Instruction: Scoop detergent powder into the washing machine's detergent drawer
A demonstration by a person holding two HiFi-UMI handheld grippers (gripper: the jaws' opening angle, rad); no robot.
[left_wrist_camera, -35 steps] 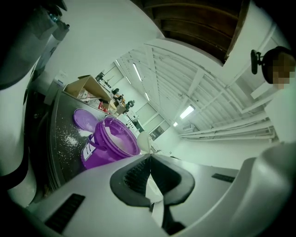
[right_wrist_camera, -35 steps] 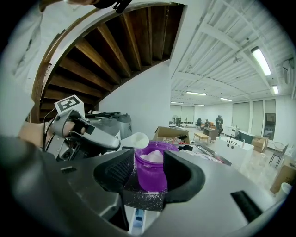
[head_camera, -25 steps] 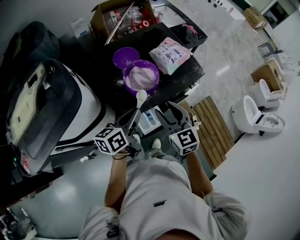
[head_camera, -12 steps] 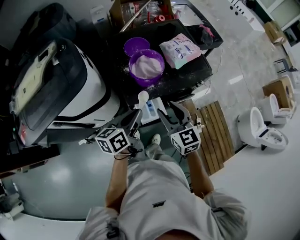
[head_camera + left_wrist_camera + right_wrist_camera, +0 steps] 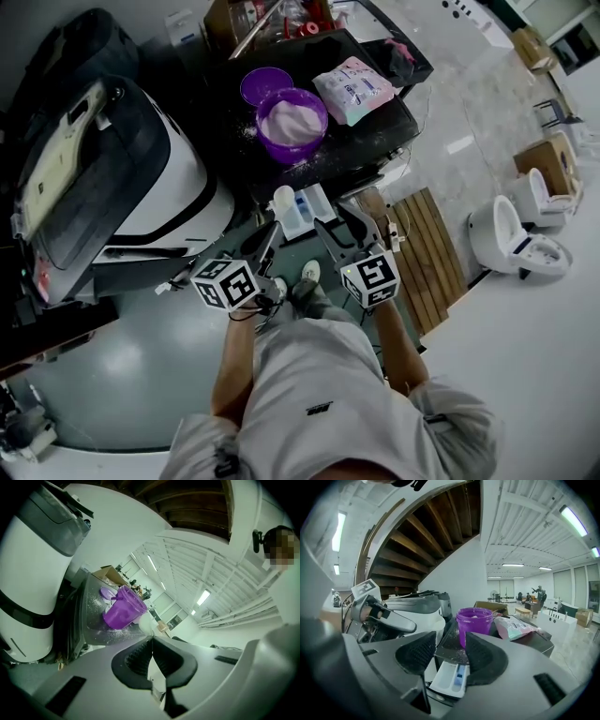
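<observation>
Pinches the scoop (image 5: 284, 197), likely light, stiff and spill-prone, by its thin handle in the left gripper (image 5: 266, 242) at the left edge of the open detergent drawer (image 5: 317, 204), with the right gripper (image 5: 343, 228) gaping empty.

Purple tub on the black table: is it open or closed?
Open: white powder shows inside the purple tub, and a purple lid lies beside it.

Two grippers (image 5: 271, 232) (image 5: 343, 225); one spoon (image 5: 283, 197); one drawer (image 5: 315, 202); one tub (image 5: 273, 142); one lid (image 5: 265, 85); one pouch (image 5: 354, 89); one washer (image 5: 122, 178); one table (image 5: 367, 141); one pallet (image 5: 427, 255); two toilets (image 5: 512, 240) (image 5: 547, 184)
</observation>
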